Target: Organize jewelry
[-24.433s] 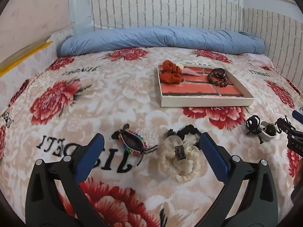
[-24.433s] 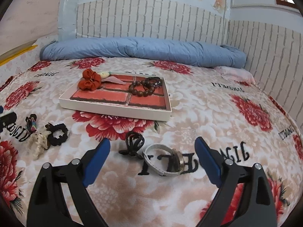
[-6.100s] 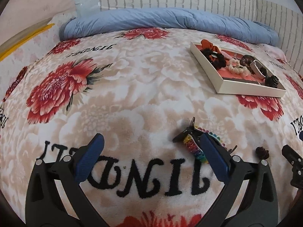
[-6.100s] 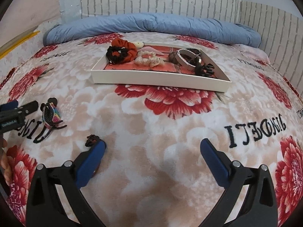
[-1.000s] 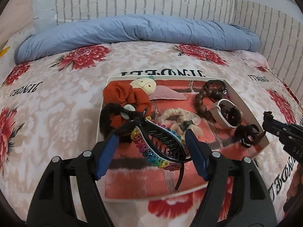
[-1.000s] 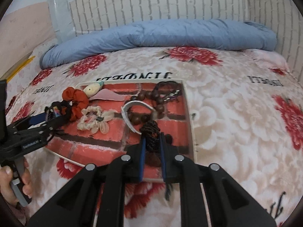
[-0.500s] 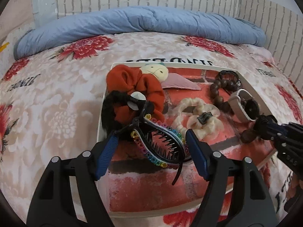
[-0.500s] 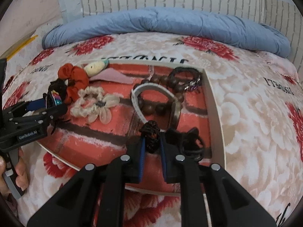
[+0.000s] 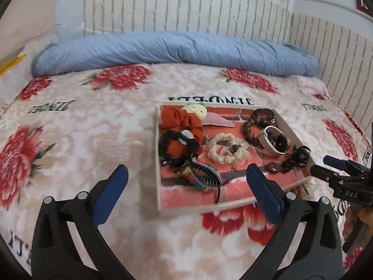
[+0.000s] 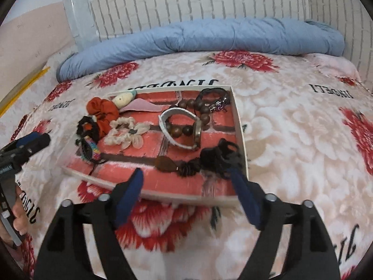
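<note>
Left wrist view: my left tongs (image 9: 186,186) and right tongs (image 10: 186,186) both gape empty; pulling back low could snag the tray (image 9: 157,163) rim

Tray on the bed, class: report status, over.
Left tongs open, empty. Right tongs open, empty. Rainbow hair claw and brown pendant lying inside tray. Nothing blocking.

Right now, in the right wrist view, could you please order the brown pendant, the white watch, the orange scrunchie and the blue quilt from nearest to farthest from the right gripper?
From the right gripper:
1. Brown pendant, near edge of the tray, just ahead of the fingertips.
2. White watch, mid-tray.
3. Orange scrunchie, far-left corner of the tray.
4. Blue quilt, along the wall beyond the tray.
</note>
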Tool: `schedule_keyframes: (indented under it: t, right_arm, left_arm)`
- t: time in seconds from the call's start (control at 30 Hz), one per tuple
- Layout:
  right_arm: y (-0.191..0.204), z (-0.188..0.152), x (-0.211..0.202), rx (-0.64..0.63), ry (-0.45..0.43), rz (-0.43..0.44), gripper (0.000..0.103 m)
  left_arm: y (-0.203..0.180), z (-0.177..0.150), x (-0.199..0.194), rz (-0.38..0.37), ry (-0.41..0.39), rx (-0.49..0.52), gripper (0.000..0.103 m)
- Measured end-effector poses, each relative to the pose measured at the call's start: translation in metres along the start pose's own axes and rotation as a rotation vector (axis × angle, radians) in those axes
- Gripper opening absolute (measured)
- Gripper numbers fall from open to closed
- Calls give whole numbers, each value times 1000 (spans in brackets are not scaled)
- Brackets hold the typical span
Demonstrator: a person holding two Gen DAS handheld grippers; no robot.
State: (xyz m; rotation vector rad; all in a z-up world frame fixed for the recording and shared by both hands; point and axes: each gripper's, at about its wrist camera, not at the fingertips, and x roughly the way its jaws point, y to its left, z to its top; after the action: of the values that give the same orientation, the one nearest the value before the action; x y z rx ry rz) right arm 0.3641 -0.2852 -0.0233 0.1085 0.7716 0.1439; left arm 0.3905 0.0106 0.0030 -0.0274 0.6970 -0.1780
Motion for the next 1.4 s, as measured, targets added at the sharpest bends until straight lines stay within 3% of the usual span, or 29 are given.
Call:
schedule_keyframes:
  t: [0.17, 0.3, 0.53, 0.83, 1.2, 1.4]
  right_arm:
    - [7, -36, -41, -3, -62, -21, 93]
    - [18, -72, -71, -36, -127, -65, 95]
    - [29, -122, -114, -55, -252, -103, 99]
    - [42, -155, -146, -68, -385, -142, 99]
    - [33, -156, -140, -20, -370, -140, 99]
    - [33, -156, -141, -24, -371, -143, 99]
  left_arm:
    - [-2, -28, -51, 39, -61, 13, 98]
    - [-8, -58, -91, 81, -139, -11, 98]
    - [-16, -114, -134, 65, -222, -91, 98]
    - [-33, -156, -149, 137, -317, -62, 98]
    - [-53, -167, -150, 173, -348, 33, 98]
    - [-51, -167, -153, 169, -360, 30, 98]
